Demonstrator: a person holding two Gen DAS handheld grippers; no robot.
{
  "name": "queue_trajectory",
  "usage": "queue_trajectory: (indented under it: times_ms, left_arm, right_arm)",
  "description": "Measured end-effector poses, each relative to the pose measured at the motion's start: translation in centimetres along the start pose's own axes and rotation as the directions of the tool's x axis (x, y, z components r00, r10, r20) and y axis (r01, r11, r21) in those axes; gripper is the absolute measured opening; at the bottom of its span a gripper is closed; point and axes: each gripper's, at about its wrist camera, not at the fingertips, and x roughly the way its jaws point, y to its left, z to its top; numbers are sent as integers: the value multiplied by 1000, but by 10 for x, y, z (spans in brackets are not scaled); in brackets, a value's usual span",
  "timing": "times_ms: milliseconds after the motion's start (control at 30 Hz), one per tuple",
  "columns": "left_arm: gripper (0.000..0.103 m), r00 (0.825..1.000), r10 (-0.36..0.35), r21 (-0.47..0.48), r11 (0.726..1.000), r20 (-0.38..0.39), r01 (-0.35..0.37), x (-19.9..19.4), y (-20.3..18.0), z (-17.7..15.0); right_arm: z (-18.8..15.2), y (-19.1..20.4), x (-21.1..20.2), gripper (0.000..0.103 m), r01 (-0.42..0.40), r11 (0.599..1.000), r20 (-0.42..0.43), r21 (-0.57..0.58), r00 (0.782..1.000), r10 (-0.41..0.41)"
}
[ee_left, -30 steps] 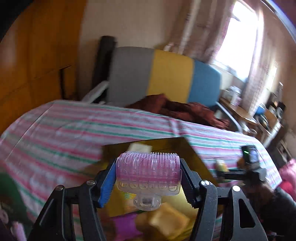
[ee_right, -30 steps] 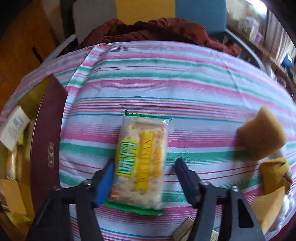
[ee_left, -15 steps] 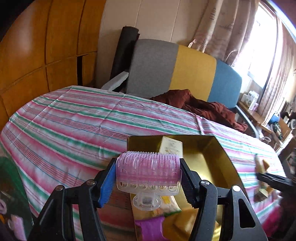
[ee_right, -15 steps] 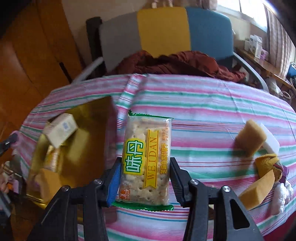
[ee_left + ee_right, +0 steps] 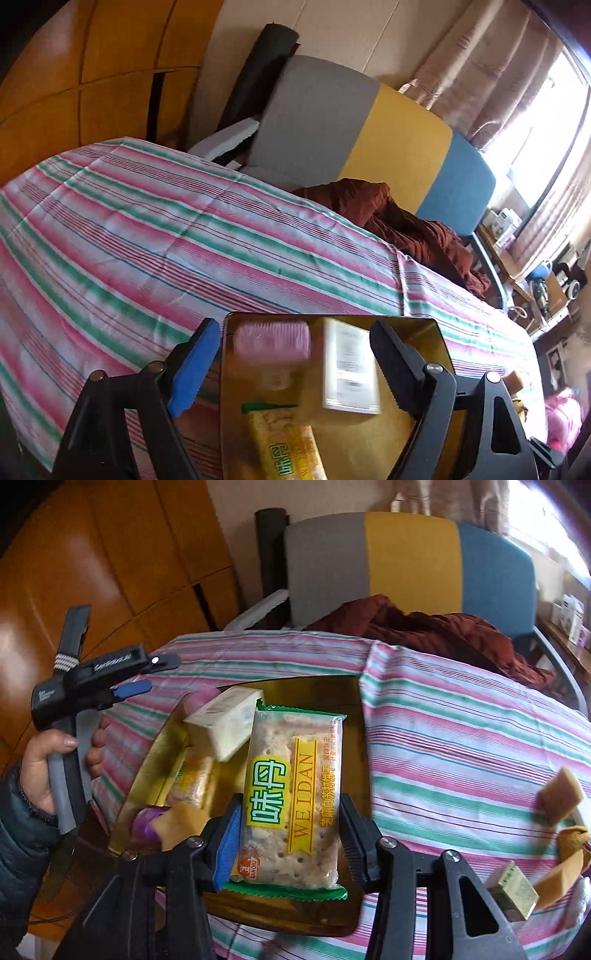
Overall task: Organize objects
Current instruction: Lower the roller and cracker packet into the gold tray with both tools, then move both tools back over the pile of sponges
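My left claw [image 5: 291,363] is opening, nothing gripped, a blurred pink roller [image 5: 272,342] beyond it over the gold tray [image 5: 424,417]; my right claw [image 5: 290,834] clamps a cracker packet [image 5: 291,797].

The pink hair roller [image 5: 272,343] in the gold tray [image 5: 436,339] is motion-blurred. The cracker packet [image 5: 284,443] there runs off the bottom edge. The white box's [image 5: 349,371] print is unreadable.
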Motion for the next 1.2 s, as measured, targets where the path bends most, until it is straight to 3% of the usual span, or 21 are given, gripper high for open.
queue_trajectory:
  times_ms: [367, 533, 700, 967, 1200]
  left_arm:
    - [92, 997, 34, 64, 997, 70, -38, -50, -1, -48]
    - [92, 997, 36, 115, 992, 68, -44, -62, -12, -76]
    - [97, 991, 59, 177, 981, 121, -80, -74, -31, -95]
    - [99, 981, 112, 206, 968, 158, -143, -81, -51, -113]
    - [101, 973, 157, 230, 954, 167, -193, -83, -59, -129]
  right_arm:
    - [-5, 17, 33, 50, -35, 999, -44, -3, 998, 34]
    - [-10, 17, 28, 53, -31, 1000, -36, 2, 999, 32]
    - [-16, 12, 21, 55, -34, 999, -29, 28, 999, 34]
    - [-30, 11, 12, 80, 16, 999, -2, 31, 1000, -16]
    - [-35, 11, 5, 83, 73, 997, 29, 23, 997, -73]
